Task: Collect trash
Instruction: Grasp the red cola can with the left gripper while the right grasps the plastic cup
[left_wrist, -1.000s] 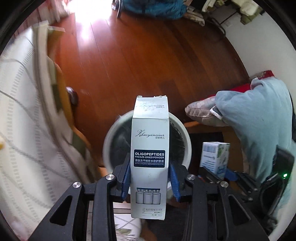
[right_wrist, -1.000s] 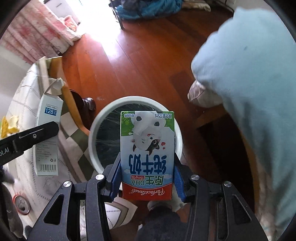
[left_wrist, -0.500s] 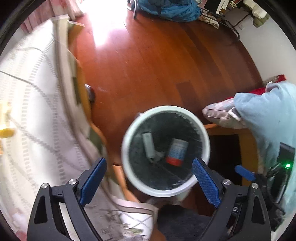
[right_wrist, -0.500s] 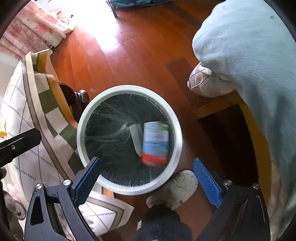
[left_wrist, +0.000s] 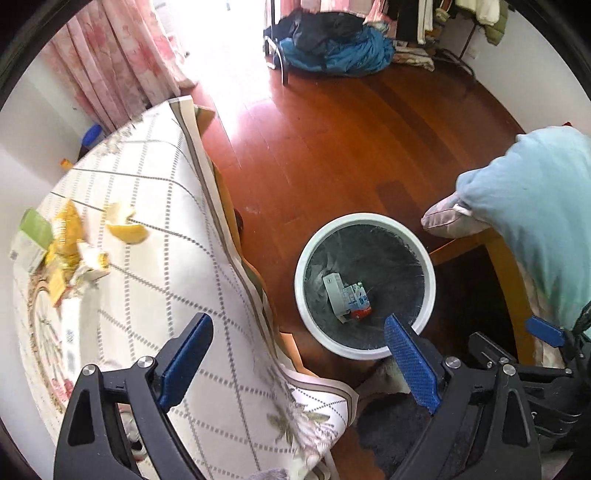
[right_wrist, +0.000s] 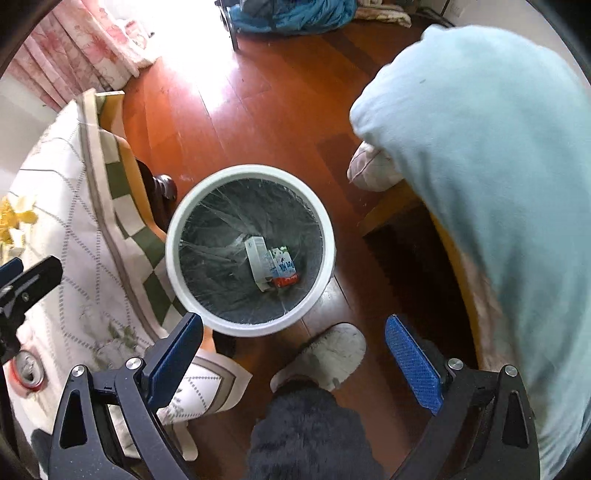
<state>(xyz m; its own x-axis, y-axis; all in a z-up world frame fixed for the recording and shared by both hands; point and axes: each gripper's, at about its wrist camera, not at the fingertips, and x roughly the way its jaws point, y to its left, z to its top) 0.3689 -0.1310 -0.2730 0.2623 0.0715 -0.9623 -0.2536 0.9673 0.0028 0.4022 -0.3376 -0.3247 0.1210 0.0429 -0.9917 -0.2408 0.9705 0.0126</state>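
Observation:
A white round bin (left_wrist: 301, 284) (right_wrist: 173, 251) with a dark liner stands on the wooden floor beside the table. At its bottom lie a white tall box (left_wrist: 334, 293) (right_wrist: 256, 260) and a milk carton (left_wrist: 356, 299) (right_wrist: 282, 267) side by side. My left gripper (left_wrist: 299, 354) hangs open above the table's edge, left of the bin, with nothing between its blue pads. My right gripper (right_wrist: 293, 352) is open too, high over the bin's near rim and a slipper. On the table, banana peel (left_wrist: 123, 227) and crumpled yellow wrappers (left_wrist: 66, 236) lie with a green-and-white box (left_wrist: 31, 236).
A checked tablecloth (left_wrist: 155, 206) (right_wrist: 66, 192) covers the table on the left. A drink can (right_wrist: 26, 369) stands on it. A person's slipper (right_wrist: 325, 356) and dark fuzzy trouser leg (right_wrist: 306, 432) are below the bin. A chair draped in pale blue cloth (right_wrist: 498, 184) stands right.
Both grippers let go of their cartons, which dropped into the bin. Both then rose, and the left one swung left over the table.

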